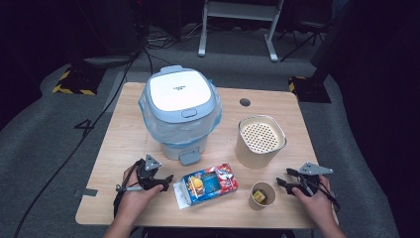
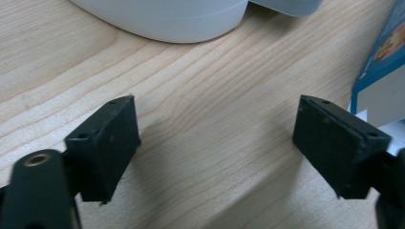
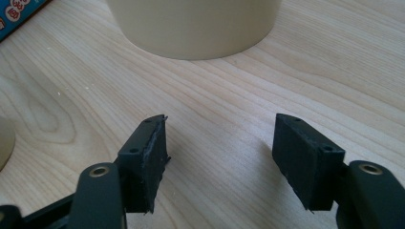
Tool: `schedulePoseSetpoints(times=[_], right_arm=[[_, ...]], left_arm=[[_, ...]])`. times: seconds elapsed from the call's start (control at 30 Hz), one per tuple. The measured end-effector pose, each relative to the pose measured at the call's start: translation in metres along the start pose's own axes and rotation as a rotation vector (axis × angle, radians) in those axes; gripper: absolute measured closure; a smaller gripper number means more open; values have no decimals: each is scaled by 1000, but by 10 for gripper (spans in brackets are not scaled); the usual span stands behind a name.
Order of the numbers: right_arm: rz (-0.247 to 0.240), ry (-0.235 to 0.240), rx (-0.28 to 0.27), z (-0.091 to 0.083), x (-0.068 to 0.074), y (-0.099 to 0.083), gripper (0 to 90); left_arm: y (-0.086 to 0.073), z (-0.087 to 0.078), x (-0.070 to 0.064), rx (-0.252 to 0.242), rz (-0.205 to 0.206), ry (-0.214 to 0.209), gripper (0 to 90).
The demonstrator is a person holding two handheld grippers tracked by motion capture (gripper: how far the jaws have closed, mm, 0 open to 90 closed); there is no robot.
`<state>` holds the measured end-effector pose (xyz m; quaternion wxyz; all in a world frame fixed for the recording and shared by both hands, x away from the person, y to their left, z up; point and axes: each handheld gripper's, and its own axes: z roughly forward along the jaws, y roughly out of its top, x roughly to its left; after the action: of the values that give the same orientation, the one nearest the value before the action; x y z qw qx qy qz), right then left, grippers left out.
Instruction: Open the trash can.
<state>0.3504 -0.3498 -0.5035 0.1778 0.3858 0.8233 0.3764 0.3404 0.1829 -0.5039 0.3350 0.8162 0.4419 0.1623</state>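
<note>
Left gripper (image 1: pixel 166 182) with jaws apart over bare counter (image 1: pixel 124 139), just beside the blue snack box (image 1: pixel 208 184), right gripper (image 1: pixel 283 183) with jaws apart, empty, near the small paper cup (image 1: pixel 262 195).

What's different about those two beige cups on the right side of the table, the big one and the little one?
The large beige container is much wider and taller than the small paper cup. The large beige container stands farther back, while the small paper cup sits by the near edge, beside the right gripper. A white perforated insert fills the large beige container's top; the small paper cup holds something yellow. Both stand upright with open tops on the wooden table.
</note>
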Motion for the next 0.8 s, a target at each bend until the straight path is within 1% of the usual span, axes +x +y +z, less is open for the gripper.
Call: schedulePoseSetpoints(times=[0.07,0.17,0.2,0.23,0.27,0.3,0.33,0.37,0.4,0.5,0.57,0.6,0.63,0.7,0.73,0.77,0.8], right_arm=[[0,-1,0,0,0,0,370],[0,-1,0,0,0,0,370],[0,-1,0,0,0,0,370],[0,-1,0,0,0,0,370],[1,-1,0,0,0,0,370],[0,-1,0,0,0,0,370],[0,-1,0,0,0,0,370],[0,-1,0,0,0,0,370],[-1,-2,0,0,0,0,370],[0,-2,0,0,0,0,370],[-1,-2,0,0,0,0,370],[-1,-2,0,0,0,0,370],[0,-2,0,0,0,0,370],[-1,-2,0,0,0,0,370],[-1,-2,0,0,0,0,370],[0,-1,0,0,0,0,370],[1,-1,0,0,0,0,370]], left_arm=[[-1,0,1,-12,-5,6,206],[-1,-2,5,-17,3,-3,251],[-1,-2,5,-17,3,-3,288],[-2,-3,6,-22,3,-3,288],[-2,-3,9,-26,5,-9,319],[-3,-4,10,-29,0,-16,372],[-1,-7,12,-15,3,-43,415],[-1,-7,12,-15,3,-43,452],[1,-10,14,-3,-2,-58,452],[6,-17,15,-2,44,-71,460],[10,-23,17,-9,48,-91,468],[10,-23,17,-9,48,-91,470],[12,-29,18,-11,59,-98,476],[16,-34,18,-21,66,-113,486],[16,-34,18,-21,66,-113,491],[20,-40,18,-31,76,-127,506],[20,-40,18,-31,76,-127,511]])
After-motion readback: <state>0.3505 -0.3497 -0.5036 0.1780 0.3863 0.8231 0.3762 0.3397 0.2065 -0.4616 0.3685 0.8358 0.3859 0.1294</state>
